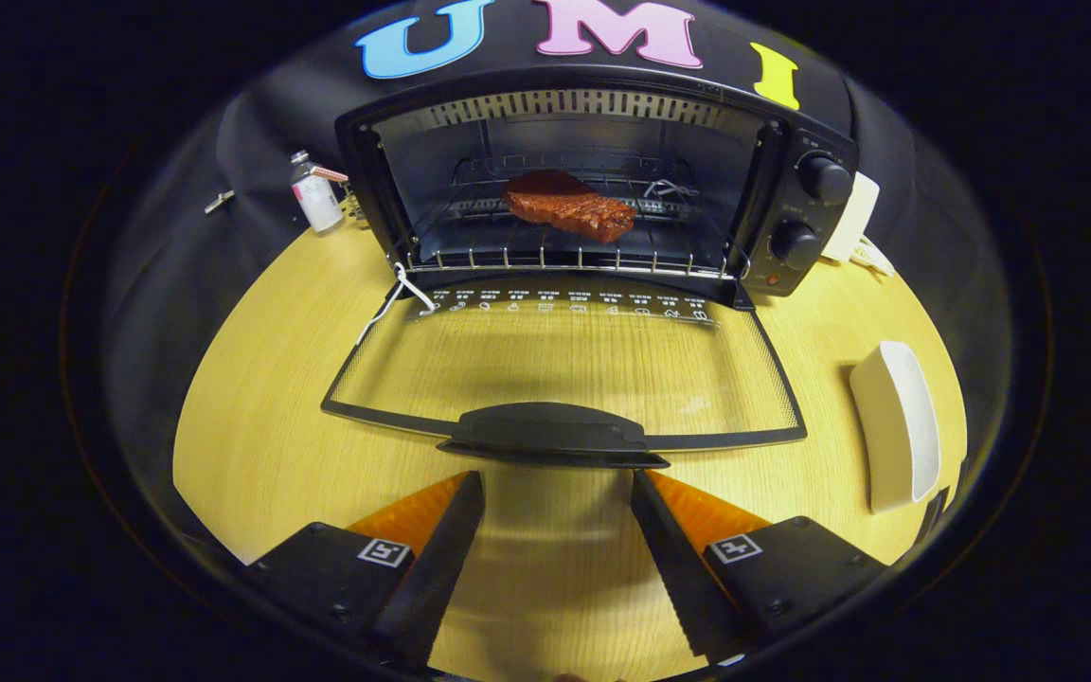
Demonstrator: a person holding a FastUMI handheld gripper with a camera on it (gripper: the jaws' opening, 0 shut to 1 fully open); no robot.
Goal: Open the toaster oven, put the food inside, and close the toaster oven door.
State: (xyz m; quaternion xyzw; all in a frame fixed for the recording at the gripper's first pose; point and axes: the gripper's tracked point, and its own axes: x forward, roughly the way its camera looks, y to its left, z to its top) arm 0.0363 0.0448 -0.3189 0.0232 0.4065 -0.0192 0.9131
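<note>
gripper (557, 483) spread wide and empty just short of the handle (550, 431) on the lowered oven (593, 180) door (564, 355); steak (569, 208) rests on the rack (564, 256).

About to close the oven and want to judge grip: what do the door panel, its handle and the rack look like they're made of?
Door panel: clear glass, likely; the wood table shows through it. Handle: matte black, probably plastic, with dull highlights only. Rack: thin bright wire, looks like plated metal; the food rests on it. Gripper is open, fingers just short of the handle.
</note>
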